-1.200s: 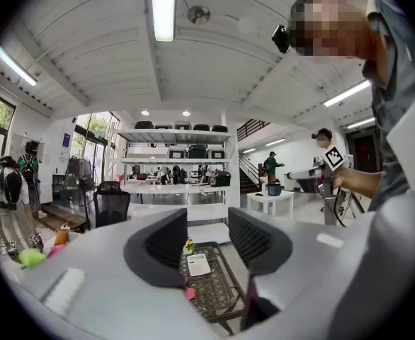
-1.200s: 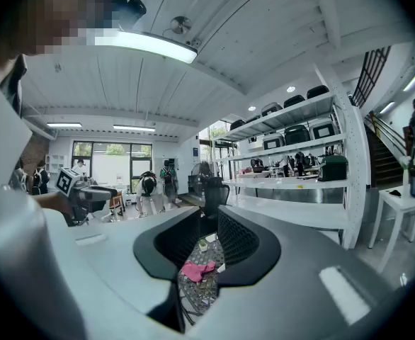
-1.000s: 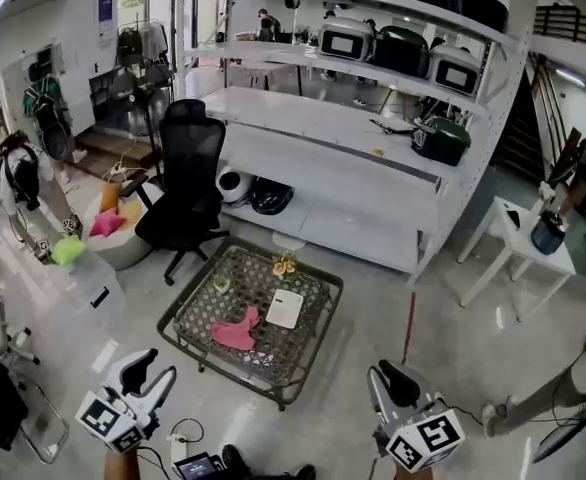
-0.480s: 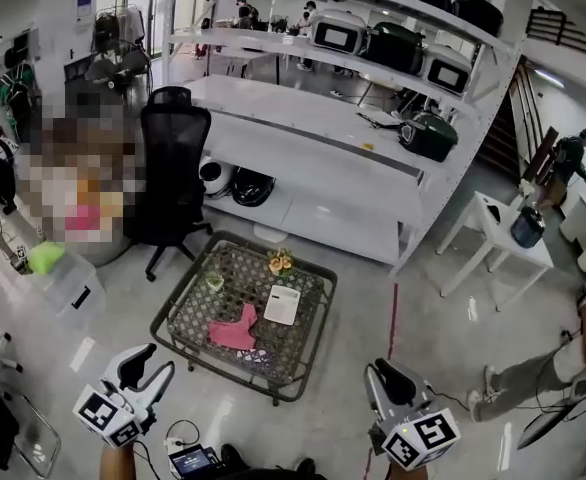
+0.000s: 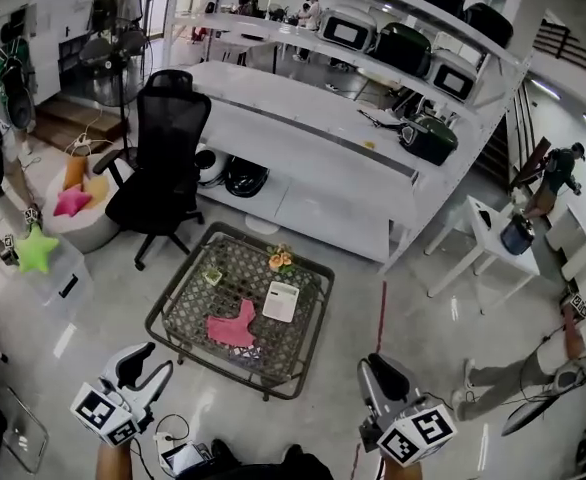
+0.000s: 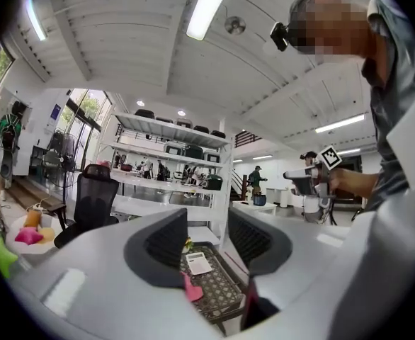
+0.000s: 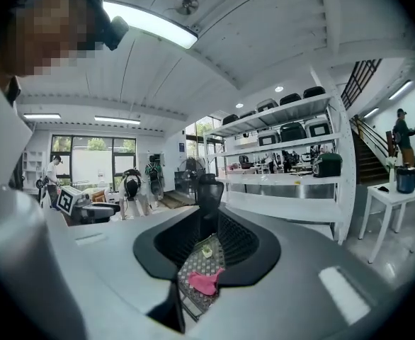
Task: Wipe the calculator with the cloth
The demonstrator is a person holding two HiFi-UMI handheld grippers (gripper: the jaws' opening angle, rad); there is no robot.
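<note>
Judging by how things lie, no wiping is done yet. The cloth lies crumpled on the low wicker desk, just beside the calculator, and both claws hang well short of the desk. The left claw is spread with nothing between its jaws. The right claw is pressed together and empty. Everything is left to do: reach the desk, pick up the cloth, and rub it over the calculator.

Only the head view shows cloth and calculator whole and side by side, with flowers near the far edge. The left claw view frames the calculator in its gap, though a jaw hides most of the cloth. It also catches the right claw held out to the side. The right claw view shows the cloth through its narrow slit, but the calculator is out of sight there.
</note>
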